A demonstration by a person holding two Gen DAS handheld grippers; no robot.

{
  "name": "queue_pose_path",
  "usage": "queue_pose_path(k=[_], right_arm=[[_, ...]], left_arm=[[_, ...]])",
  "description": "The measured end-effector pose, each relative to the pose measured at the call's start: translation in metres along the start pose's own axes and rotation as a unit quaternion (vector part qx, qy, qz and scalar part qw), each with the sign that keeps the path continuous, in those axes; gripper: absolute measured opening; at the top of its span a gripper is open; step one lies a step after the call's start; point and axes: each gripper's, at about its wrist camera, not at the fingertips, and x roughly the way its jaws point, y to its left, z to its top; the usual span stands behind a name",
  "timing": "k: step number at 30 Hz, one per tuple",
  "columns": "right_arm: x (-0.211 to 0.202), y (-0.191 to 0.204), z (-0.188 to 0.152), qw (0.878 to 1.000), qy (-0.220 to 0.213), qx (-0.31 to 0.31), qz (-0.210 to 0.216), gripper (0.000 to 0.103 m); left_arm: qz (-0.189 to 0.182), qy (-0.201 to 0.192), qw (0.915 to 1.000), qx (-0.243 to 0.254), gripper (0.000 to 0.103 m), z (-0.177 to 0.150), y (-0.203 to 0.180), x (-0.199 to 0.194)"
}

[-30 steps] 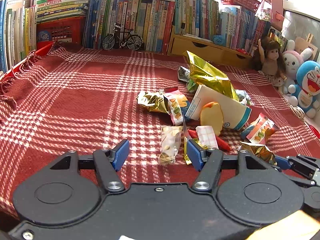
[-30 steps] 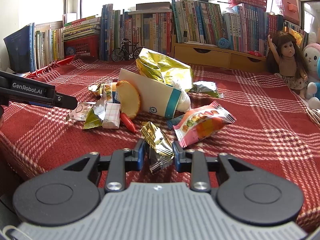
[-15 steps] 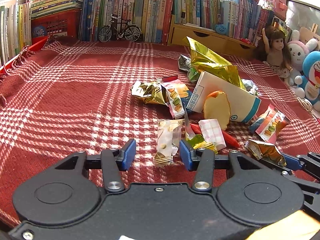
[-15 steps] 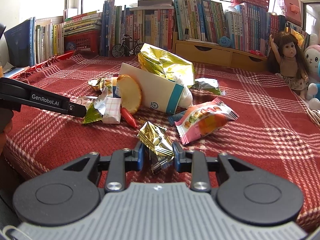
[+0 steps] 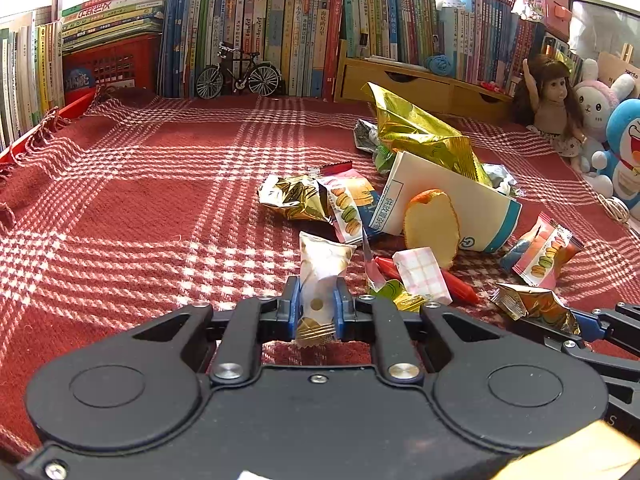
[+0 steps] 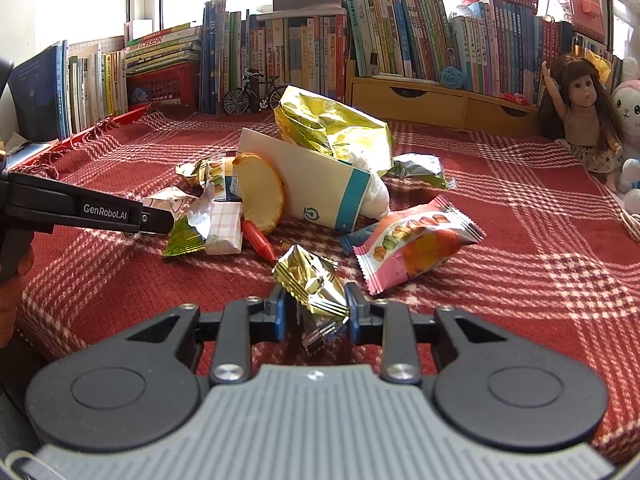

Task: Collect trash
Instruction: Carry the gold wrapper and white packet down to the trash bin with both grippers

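Note:
A heap of trash lies on a red plaid cloth [image 5: 140,200]. My left gripper [image 5: 317,304] is shut on a beige snack wrapper [image 5: 322,268] that stands upright between its blue pads. My right gripper [image 6: 316,310] is shut on a crumpled gold foil wrapper [image 6: 312,280]; that gold foil wrapper [image 5: 532,304] also shows at the right of the left wrist view. Beyond them lie a white paper cup [image 6: 316,184] on its side, an orange peel [image 6: 262,192], a pink macaron packet [image 6: 416,244], a big gold bag [image 6: 332,128], a pink checked wrapper [image 5: 422,274] and a red stick [image 6: 258,240].
Books [image 5: 280,32] line the back edge, with a small model bicycle [image 5: 238,76] and a wooden drawer unit [image 6: 440,100] in front. A doll [image 6: 580,112] and plush toys [image 5: 616,140] sit at the right. A hand [image 6: 10,280] holds the left gripper at the cloth's left edge.
My left gripper has moved forward over the beige wrapper and closed on it, tilting it upright. The right gripper has kept its hold on the gold foil wrapper.

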Motion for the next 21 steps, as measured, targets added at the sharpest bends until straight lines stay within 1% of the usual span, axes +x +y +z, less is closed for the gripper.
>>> queue_pose_path(k=[11, 18, 21], right_arm=[[-0.019, -0.002, -0.002, 1.0, -0.003, 0.001, 0.011, 0.03], [-0.037, -0.005, -0.006, 1.0, 0.002, 0.004, 0.022, 0.027], [-0.048, -0.005, -0.008, 0.999, 0.004, 0.007, 0.034, 0.027]], left_arm=[[-0.007, -0.025, 0.9996, -0.011, 0.016, -0.012, 0.002, -0.05], [-0.024, -0.038, 0.999, -0.01, 0.016, -0.022, -0.002, -0.088], [-0.035, -0.042, 0.9985, -0.005, 0.016, -0.028, -0.006, -0.104]])
